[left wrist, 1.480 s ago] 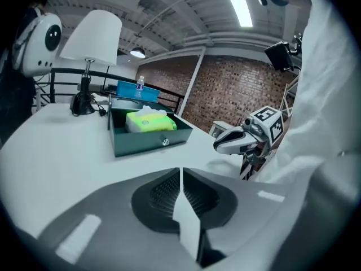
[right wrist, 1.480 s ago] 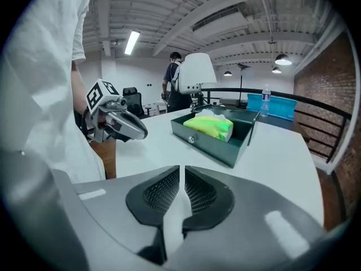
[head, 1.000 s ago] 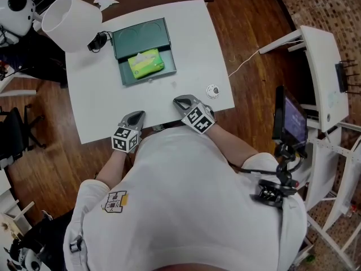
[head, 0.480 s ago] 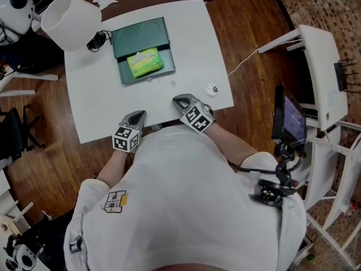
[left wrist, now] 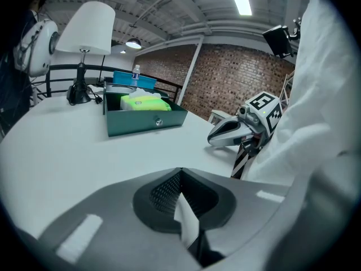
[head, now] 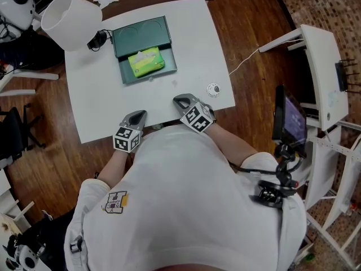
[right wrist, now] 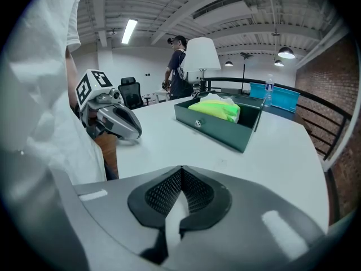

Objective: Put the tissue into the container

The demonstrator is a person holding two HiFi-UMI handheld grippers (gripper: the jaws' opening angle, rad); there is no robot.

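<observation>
Left gripper: fingers closed tip to tip, nothing gripped between the pads. Right gripper: fingers likewise closed together, nothing held. Both grippers are seen low over the near edge of the white table, just beside each other and well apart from the container. The tissue, a green pack, is noted lying inside the dark green container, in its nearer half; the farther half is bare. The container is placed toward the far left of the table, near a white lamp at the corner. A small round object is recorded near the right edge of the table. A wooden floor is seen around the table, a brick wall beyond it, and a person standing behind the lamp.
</observation>
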